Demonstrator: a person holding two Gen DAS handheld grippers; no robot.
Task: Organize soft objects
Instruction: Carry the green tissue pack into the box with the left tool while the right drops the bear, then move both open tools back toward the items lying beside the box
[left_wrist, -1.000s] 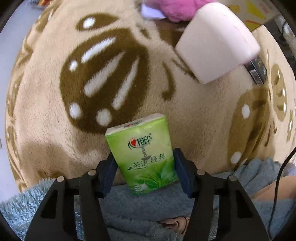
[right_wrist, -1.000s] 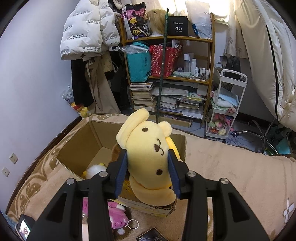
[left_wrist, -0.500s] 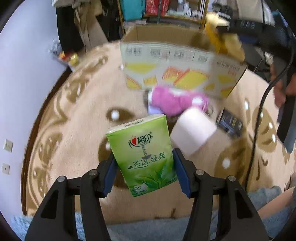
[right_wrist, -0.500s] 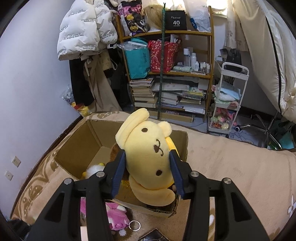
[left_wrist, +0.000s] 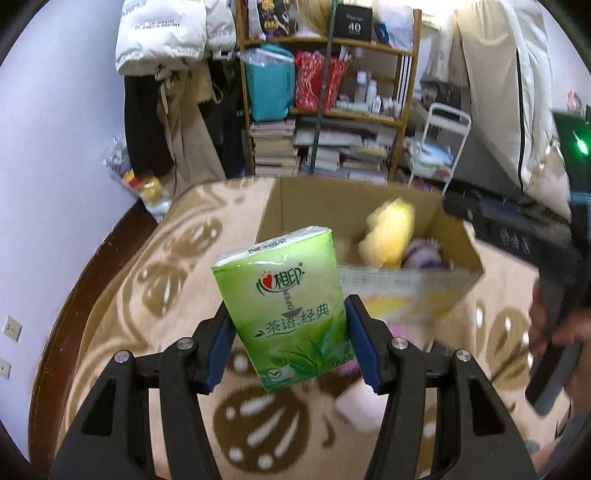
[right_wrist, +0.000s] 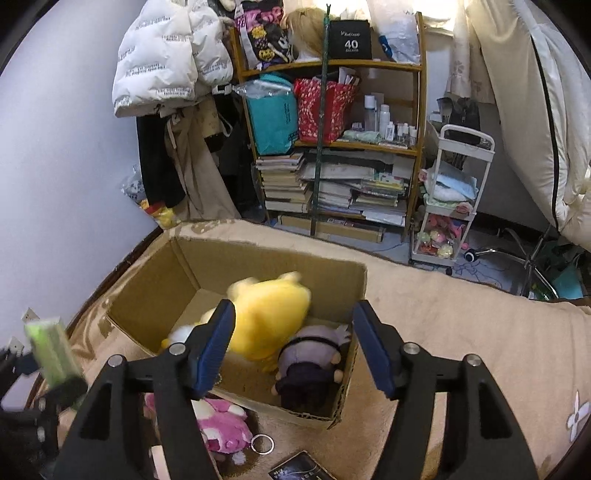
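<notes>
My left gripper (left_wrist: 290, 332) is shut on a green tissue pack (left_wrist: 284, 306), held upright above the patterned blanket in front of the open cardboard box (left_wrist: 314, 206). In the right wrist view the same pack (right_wrist: 51, 354) shows at the far left. My right gripper (right_wrist: 294, 321) hangs over the box (right_wrist: 177, 280) with its jaws opening. The yellow plush (right_wrist: 269, 317) is blurred below them, free of the pads and inside the box. It lies beside a dark purple doll (right_wrist: 310, 365). A pink plush (right_wrist: 221, 424) and a white roll (left_wrist: 362, 410) lie on the blanket before the box.
A key ring (right_wrist: 262, 443) and a dark card packet (right_wrist: 299, 470) lie on the blanket near the pink plush. Behind the box stand a crowded bookshelf (right_wrist: 332, 147), hanging coats (right_wrist: 170, 74) and a white trolley (right_wrist: 454, 206). A hand (left_wrist: 565, 332) shows at the right.
The left gripper rose with the tissue pack and tilted up from the blanket to face the box. The right gripper's jaws spread and the yellow plush dropped out of them into the box.
</notes>
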